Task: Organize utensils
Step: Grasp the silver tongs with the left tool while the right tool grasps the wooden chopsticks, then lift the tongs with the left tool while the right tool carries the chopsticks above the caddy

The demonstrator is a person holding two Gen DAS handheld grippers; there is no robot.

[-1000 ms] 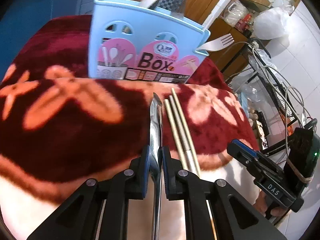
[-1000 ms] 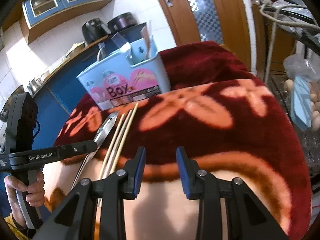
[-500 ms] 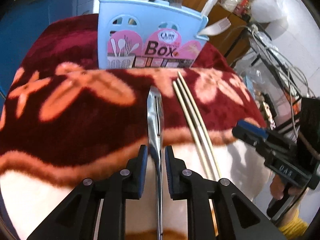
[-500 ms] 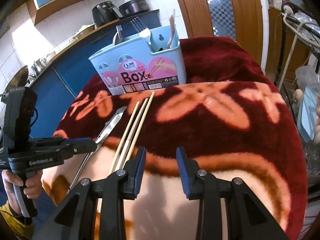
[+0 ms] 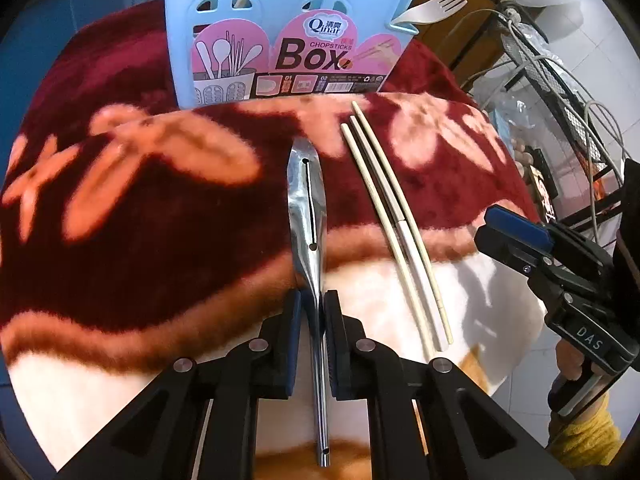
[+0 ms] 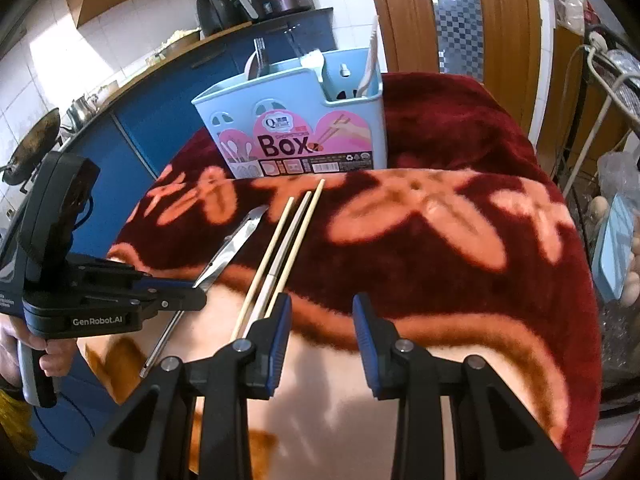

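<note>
The left gripper [image 5: 313,306] has its jaws closing on the thin handle of a steel slotted spatula [image 5: 307,196], which lies flat on the red flowered blanket [image 5: 132,216] covering the surface. In the left wrist view the spatula's long axis runs 6 to 12 o'clock, blade tip toward the light blue utensil box [image 5: 280,12] at 12 o'clock and handle end at 6. Just beside it, toward 2 o'clock, three chopsticks [image 5: 394,224] lie side by side, tips toward 11 o'clock. The right gripper [image 6: 320,312] hovers with jaws apart, gripping nothing, its left finger just beside the chopsticks' near ends.
</note>
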